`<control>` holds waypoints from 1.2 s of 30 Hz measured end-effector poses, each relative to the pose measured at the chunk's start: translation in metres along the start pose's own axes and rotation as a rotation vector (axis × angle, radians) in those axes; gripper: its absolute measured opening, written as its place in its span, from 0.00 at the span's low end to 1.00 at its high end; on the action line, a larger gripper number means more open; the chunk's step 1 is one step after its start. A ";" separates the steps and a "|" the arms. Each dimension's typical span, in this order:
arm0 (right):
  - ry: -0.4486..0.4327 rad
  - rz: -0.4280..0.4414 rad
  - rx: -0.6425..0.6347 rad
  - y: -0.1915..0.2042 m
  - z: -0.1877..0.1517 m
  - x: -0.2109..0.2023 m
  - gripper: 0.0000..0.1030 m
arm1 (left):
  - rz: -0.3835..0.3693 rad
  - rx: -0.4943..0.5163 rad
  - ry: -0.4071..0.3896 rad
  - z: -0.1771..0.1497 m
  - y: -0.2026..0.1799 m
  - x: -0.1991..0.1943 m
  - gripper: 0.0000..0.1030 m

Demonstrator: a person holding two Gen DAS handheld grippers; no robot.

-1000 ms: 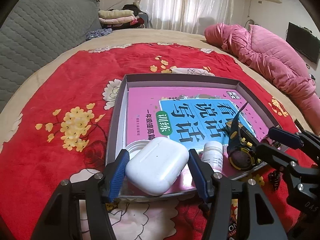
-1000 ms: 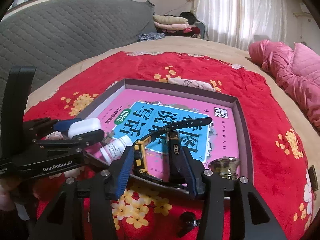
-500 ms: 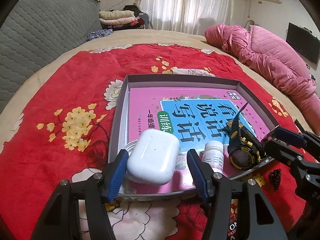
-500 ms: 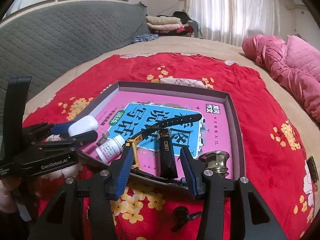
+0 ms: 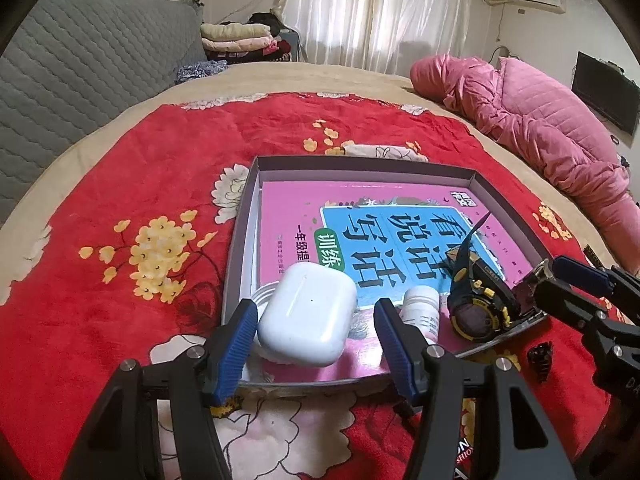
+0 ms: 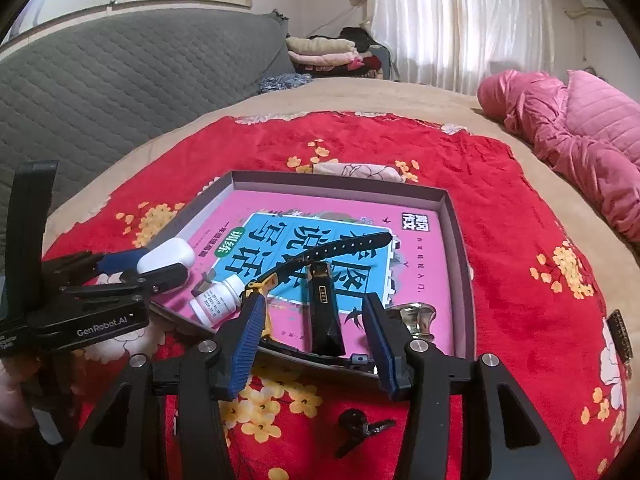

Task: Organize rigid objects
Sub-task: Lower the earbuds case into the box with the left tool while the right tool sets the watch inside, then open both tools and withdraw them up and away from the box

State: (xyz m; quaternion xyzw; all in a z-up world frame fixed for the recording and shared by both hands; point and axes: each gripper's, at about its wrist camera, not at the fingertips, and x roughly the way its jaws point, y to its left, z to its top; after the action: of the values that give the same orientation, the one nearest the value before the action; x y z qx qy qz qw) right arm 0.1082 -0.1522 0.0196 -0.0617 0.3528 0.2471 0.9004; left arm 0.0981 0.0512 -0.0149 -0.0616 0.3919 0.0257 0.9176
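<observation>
A shallow grey box [image 5: 248, 204] on the red bedspread holds a pink book [image 5: 360, 208]. A white earbud case [image 5: 308, 314] lies on the book's near corner. My left gripper [image 5: 316, 340] is open around it, with gaps on both sides. Beside it lie a small white pill bottle [image 5: 420, 308] and a black-and-yellow watch [image 5: 476, 304]. My right gripper [image 6: 314, 336] is open at the box's near edge, just behind the watch [image 6: 320, 300]. A brass knob [image 6: 416, 316] sits in the box corner.
A small black clip [image 6: 360, 428] lies on the bedspread below the right gripper; it also shows in the left wrist view [image 5: 540, 356]. A pink quilt [image 5: 540, 128] lies at the right. A grey headboard [image 5: 80, 64] and folded clothes [image 5: 240, 40] are behind.
Both grippers have opened and drawn back towards me. The earbud case and the watch have been let go and now rest in the box.
</observation>
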 end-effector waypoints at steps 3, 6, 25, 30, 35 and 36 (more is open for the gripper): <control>-0.003 -0.002 0.006 -0.002 -0.001 -0.005 0.56 | -0.004 0.002 -0.007 0.000 -0.002 -0.005 0.58; -0.010 -0.005 0.008 -0.004 -0.002 -0.010 0.56 | -0.005 0.008 -0.011 0.000 -0.003 -0.010 0.58; -0.081 -0.046 0.037 -0.026 0.001 -0.057 0.68 | 0.001 0.014 -0.072 0.001 -0.006 -0.053 0.62; -0.089 -0.055 0.047 -0.030 -0.004 -0.070 0.71 | -0.008 0.023 -0.075 0.000 -0.012 -0.062 0.65; -0.084 -0.053 0.041 -0.030 -0.011 -0.079 0.71 | -0.027 0.033 -0.070 -0.003 -0.022 -0.070 0.65; -0.081 -0.053 0.034 -0.029 -0.013 -0.080 0.71 | -0.028 0.041 -0.071 -0.003 -0.025 -0.072 0.65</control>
State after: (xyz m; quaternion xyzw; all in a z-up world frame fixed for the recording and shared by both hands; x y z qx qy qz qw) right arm 0.0642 -0.2131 0.0618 -0.0459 0.3184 0.2193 0.9211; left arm 0.0482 0.0262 0.0371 -0.0474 0.3588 0.0068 0.9322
